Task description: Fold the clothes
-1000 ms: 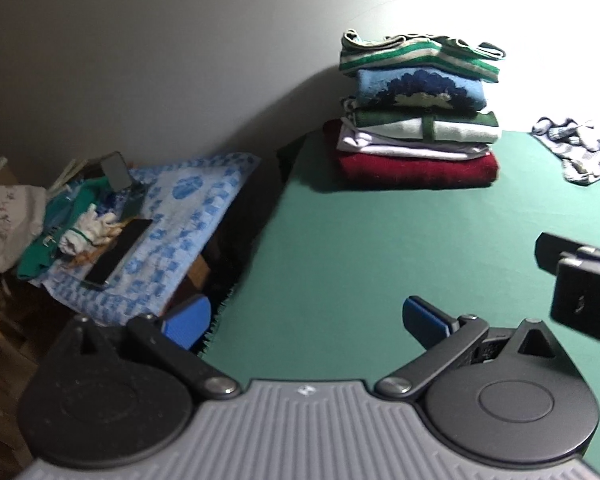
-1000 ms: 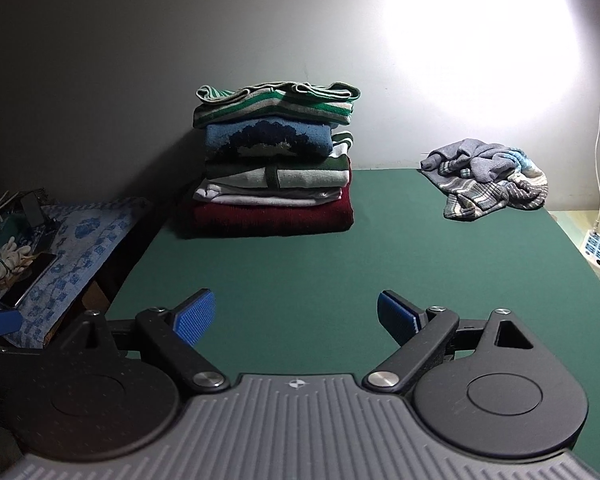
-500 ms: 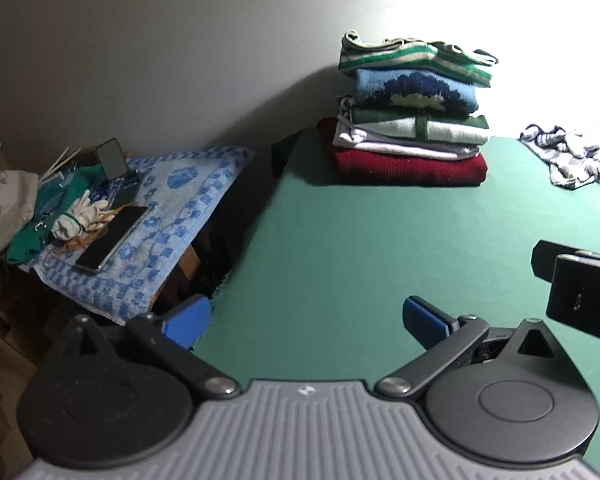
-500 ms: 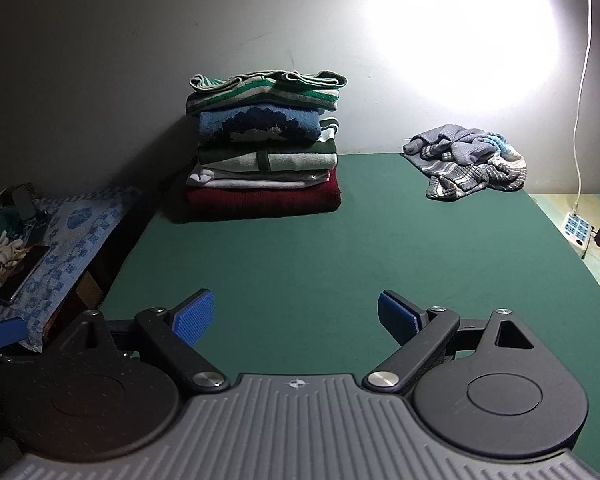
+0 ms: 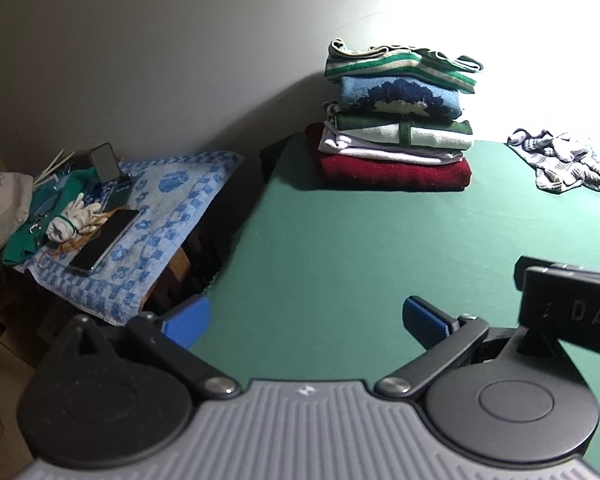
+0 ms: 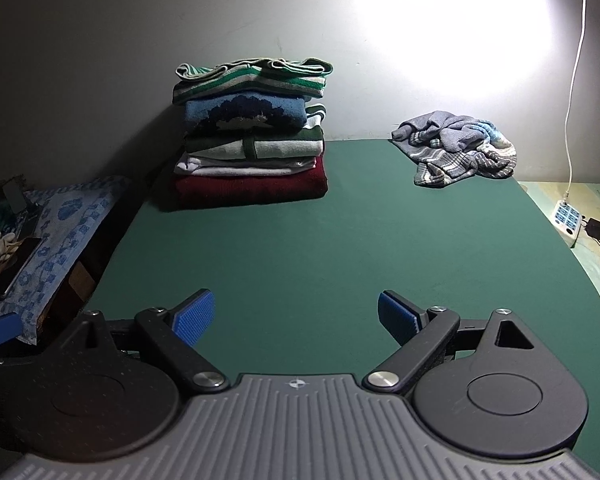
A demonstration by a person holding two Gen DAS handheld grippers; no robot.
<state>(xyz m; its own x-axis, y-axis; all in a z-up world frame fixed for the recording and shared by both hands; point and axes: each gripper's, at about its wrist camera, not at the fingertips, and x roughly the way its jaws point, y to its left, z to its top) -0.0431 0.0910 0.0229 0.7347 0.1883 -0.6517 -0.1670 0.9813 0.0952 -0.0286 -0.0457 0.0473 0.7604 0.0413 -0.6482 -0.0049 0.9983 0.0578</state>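
Note:
A stack of folded clothes (image 6: 252,148) stands at the far left of the green table (image 6: 300,248), against the wall; it also shows in the left wrist view as the stack (image 5: 396,124). A crumpled grey-blue striped garment (image 6: 460,150) lies at the far right, and it is the small heap (image 5: 560,160) in the left wrist view. My right gripper (image 6: 296,318) hovers open over the near table, nothing between its blue pads. My left gripper (image 5: 306,320) is open at the table's left edge, also empty.
A low side table under a blue patterned towel (image 5: 156,216) stands left of the green table, holding a phone (image 5: 104,246), white gloves (image 5: 70,222) and clutter. A power strip (image 6: 566,218) and a white cable (image 6: 576,76) lie at the right. Part of the right gripper's body (image 5: 576,312) shows in the left wrist view.
Both grippers have drawn back from the wall, so the stack and the crumpled garment look smaller and farther. Both stay open and empty.

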